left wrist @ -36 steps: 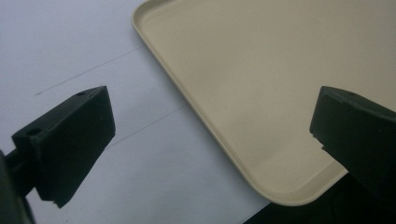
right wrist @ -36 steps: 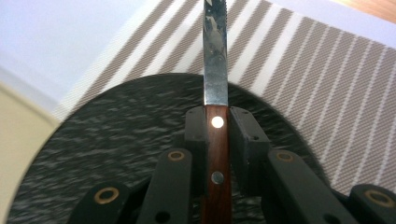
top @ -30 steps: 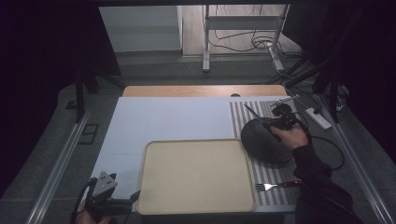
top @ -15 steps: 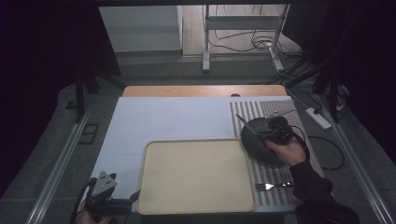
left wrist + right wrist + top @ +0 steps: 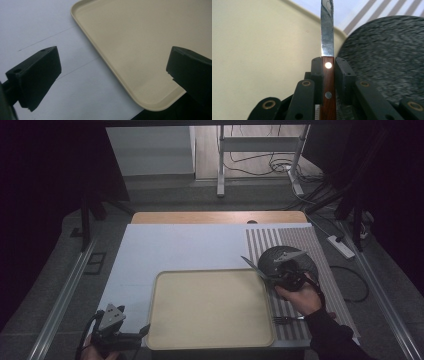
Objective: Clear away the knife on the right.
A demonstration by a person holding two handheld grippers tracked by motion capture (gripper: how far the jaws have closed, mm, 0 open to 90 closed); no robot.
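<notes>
A knife with a red-brown wooden handle (image 5: pixel 327 75) and a serrated steel blade (image 5: pixel 327 30) stands upright between the jaws of my right gripper (image 5: pixel 327 62), which is shut on the handle. In the high view the right gripper (image 5: pixel 276 274) hovers at the near-left edge of a dark speckled plate (image 5: pixel 300 257), and the knife blade (image 5: pixel 251 264) points left over the far right corner of the beige tray (image 5: pixel 210 307). My left gripper (image 5: pixel 141 331) rests at the table's near left corner. Its jaws stand wide open with nothing between them (image 5: pixel 112 67), by the tray's corner (image 5: pixel 140 45).
A fork (image 5: pixel 287 320) lies on the striped mat (image 5: pixel 320 285) near the front edge, beside the tray. A white sheet (image 5: pixel 175 247) covers the table's left and middle. A power strip (image 5: pixel 341 246) and cables lie on the floor to the right.
My right hand has carried the knife from the plate's far right side across it, leftward and nearer, to the tray's right edge. The left gripper has stayed put.
</notes>
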